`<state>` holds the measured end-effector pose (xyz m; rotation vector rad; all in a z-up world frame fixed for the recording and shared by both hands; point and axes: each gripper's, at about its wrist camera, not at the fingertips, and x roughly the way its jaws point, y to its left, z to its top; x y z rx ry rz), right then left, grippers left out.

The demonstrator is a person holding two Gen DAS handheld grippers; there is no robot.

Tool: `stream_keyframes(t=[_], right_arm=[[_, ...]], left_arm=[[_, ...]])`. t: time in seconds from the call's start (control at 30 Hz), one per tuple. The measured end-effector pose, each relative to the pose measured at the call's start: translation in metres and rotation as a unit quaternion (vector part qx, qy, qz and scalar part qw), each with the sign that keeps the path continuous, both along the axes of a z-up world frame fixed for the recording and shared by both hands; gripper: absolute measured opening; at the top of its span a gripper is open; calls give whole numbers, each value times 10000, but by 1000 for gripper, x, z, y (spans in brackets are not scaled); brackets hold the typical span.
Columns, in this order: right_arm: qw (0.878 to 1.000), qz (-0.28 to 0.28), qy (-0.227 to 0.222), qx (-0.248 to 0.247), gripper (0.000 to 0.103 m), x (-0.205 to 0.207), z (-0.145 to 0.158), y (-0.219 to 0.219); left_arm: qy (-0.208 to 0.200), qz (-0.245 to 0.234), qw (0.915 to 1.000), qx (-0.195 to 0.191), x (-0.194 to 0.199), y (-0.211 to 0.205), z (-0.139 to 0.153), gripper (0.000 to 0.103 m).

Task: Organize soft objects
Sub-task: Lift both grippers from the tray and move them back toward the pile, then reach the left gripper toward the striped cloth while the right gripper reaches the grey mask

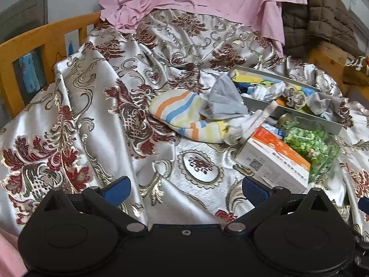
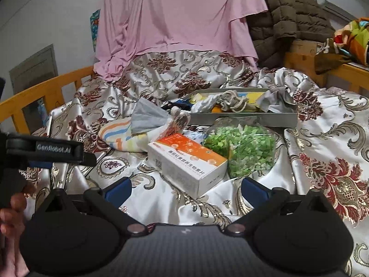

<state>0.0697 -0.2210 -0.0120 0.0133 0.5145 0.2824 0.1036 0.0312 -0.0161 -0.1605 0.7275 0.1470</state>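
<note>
Bed [image 1: 161,180] under satin floral spread; both tools spread wide, pinching nothing: left tool [image 1: 185,190], right tool [image 2: 185,190]. Left to right: one striped cloth [image 1: 177,109], one grey face mask [image 1: 224,101] lying on it, one orange-white box [image 1: 276,159], one bag of green bits [image 1: 311,145] touching box. Behind: one grey tray [image 1: 306,117] piled with small cloths, count unclear.

A silvery bedspread [image 1: 161,53] with dark-red and gold damask carries a cloth [image 1: 177,110] striped orange, blue and yellow, an orange-and-white box [image 2: 186,161], green-filled bag [image 2: 246,150]; far, pink fabric [image 2: 170,16].
</note>
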Motion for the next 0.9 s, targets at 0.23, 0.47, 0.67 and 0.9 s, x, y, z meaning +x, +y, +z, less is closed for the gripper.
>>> stream_keyframes(t=[0.23,0.47,0.67,0.9], right_arm=[[9999,134,70,-5,103,4,-2,3],[9999,144,28,-62,103,4,-3,5],[9997,153,12,-184,103,7,-6,9],[9994,96,-74,-316,103,23,-10,15]], left_arm=[[316,-167,9991,221,16,10,5,102],[493,-753,9951,406,39,16,15,102],[360,-1226,9896,658,61,17,19,102],[344,-1353,9880,660,81,25,11,102]])
